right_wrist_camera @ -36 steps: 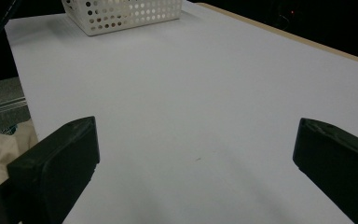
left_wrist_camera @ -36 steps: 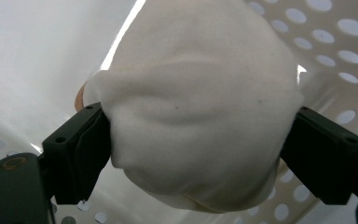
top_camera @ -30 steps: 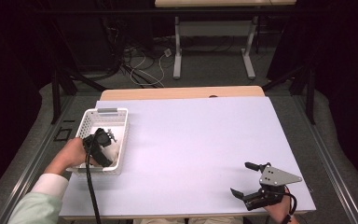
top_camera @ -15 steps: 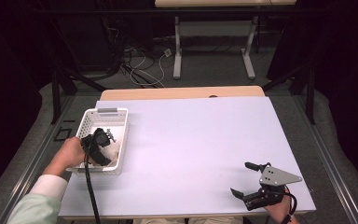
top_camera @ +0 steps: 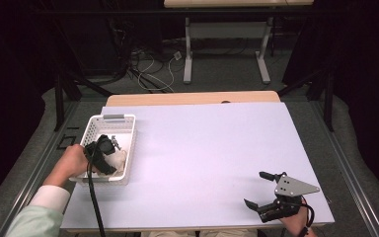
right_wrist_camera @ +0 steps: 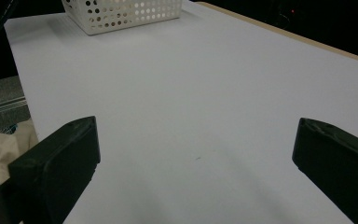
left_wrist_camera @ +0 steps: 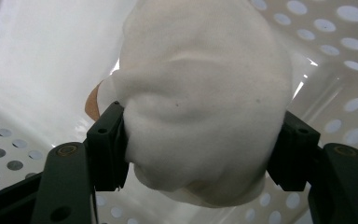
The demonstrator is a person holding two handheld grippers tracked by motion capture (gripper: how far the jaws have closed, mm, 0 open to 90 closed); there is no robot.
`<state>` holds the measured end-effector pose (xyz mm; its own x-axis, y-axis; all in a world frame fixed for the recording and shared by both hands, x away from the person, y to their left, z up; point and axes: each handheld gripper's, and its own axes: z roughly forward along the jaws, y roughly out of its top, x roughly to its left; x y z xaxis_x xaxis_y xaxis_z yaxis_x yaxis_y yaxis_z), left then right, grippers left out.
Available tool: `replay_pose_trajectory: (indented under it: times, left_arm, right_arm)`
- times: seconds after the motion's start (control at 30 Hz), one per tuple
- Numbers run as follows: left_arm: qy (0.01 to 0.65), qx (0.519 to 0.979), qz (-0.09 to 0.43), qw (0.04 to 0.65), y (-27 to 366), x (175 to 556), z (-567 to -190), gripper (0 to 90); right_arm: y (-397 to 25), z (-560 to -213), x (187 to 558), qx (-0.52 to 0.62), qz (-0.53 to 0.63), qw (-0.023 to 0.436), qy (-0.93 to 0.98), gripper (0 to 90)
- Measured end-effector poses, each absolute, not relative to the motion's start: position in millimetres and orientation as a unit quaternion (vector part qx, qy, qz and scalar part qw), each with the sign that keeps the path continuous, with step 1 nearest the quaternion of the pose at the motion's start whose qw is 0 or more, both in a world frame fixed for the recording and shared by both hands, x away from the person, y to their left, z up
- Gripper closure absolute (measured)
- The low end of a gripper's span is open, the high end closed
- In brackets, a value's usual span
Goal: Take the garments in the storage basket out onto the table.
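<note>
Left claw (left_wrist_camera: 200, 154) clamps white cloth bundle (left_wrist_camera: 200, 102) inside basket (top_camera: 126, 129); right claw (right_wrist_camera: 196, 163) wide open, empty; no writing legible.

White tabletop (top_camera: 202, 148); cables (top_camera: 153, 69), perhaps tangled, on the floor beyond.

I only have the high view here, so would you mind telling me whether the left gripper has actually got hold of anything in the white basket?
Observer: Yes. In the left gripper view, the left gripper has its jaws pressed against both sides of a white cloth bundle.
Operator: Thank you. Is the bundle inside the basket?
Observer: It is; the perforated wall of the white basket sits right behind it.
Operator: And what lies ahead of the right gripper?
Observer: The right gripper has its jaws wide apart over the bare table, nothing between them, with the basket far ahead.
</note>
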<state>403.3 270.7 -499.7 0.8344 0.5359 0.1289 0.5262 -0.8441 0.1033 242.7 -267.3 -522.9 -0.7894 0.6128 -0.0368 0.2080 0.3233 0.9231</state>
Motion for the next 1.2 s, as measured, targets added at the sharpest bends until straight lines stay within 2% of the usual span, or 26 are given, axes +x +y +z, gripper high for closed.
replay_pose_trajectory:
  times: [1.2]
  left_arm:
    - [0.261,0.961,0.088,0.033,280.5,404.4,-479.8,41.1]
  right_arm:
    - [-267.1,-523.0,242.8,0.261,0.519,0.196,0.790,0.3]
